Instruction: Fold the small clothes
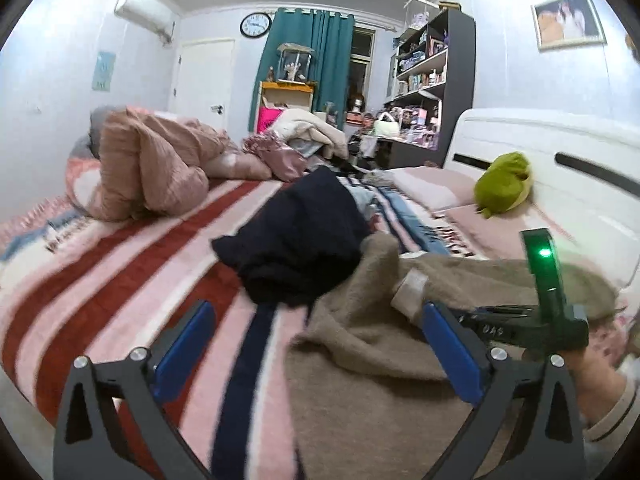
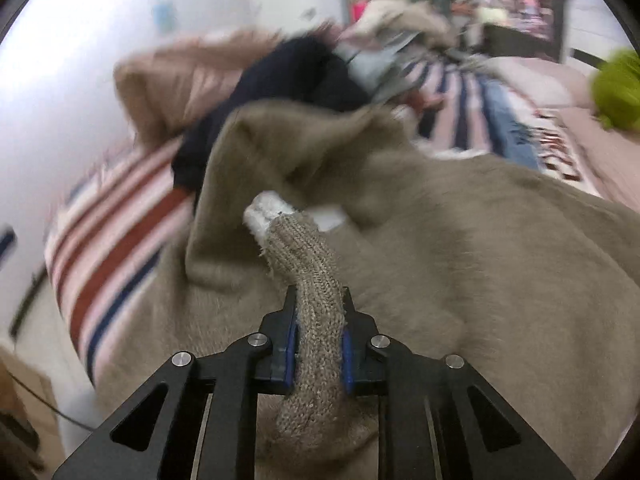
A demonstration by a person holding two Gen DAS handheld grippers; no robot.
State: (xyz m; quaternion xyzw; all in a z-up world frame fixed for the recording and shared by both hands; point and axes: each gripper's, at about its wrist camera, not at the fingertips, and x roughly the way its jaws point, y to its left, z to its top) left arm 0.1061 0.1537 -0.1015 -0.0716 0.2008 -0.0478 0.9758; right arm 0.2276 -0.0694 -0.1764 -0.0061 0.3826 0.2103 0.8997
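A taupe fuzzy sweater lies crumpled on the striped bed. My right gripper is shut on its ribbed knit cuff, which sticks up between the blue pads and ends in a white lining. In the left wrist view that right gripper shows at the right with a green light, a hand behind it. My left gripper stands open just above the sweater's near edge, and its pads press on nothing. A dark navy garment lies bunched just beyond the sweater.
The striped blanket covers the bed. A pinkish-brown duvet is heaped at the far left, and more clothes are piled behind. A green plush leans on the white headboard. Shelves stand at the back.
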